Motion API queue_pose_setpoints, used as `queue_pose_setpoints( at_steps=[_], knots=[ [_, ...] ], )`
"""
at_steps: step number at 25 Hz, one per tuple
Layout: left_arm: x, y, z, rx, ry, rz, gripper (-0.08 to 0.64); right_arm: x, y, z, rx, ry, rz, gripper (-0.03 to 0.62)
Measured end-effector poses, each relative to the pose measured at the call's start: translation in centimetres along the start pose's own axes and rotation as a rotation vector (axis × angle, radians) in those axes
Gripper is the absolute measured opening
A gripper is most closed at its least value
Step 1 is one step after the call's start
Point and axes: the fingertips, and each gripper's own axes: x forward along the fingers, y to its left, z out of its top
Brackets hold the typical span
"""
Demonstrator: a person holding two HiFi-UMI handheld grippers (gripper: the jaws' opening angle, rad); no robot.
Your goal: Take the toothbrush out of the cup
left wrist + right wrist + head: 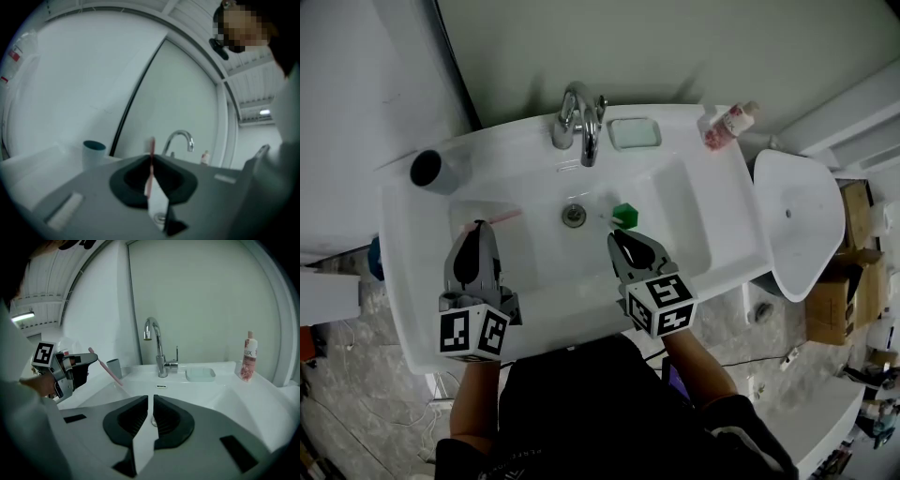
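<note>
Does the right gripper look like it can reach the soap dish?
Probably yes. The right gripper is over the basin, fingers nearly together and empty; the soap dish lies ahead on the back ledge. The tap stands left of that path, and a small green thing lies in the basin.

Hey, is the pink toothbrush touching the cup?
Apart. The head view shows the toothbrush held by the left gripper, with bare sink between it and the cup.

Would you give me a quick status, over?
Left gripper shut on toothbrush, clear of cup. Right gripper empty, jaws barely apart. Nothing in the way.
</note>
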Motion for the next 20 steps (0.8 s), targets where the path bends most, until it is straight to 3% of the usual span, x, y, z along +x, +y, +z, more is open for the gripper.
queue_pose_setpoints(
  at_steps=[13, 20],
  knots=[
    [0.7, -2.1, -3.5, -0.033, 0.052, 0.087, 0.023, 1.1, -3.9, -1.6, -0.101, 0.091, 0.093, 0.109],
    [0.7, -2.2, -5.1, -0.044, 0.077, 0.161, 0.023, 2.7, -4.8, -3.1, -0.198, 0.152, 0.151, 0.114]
  ],
)
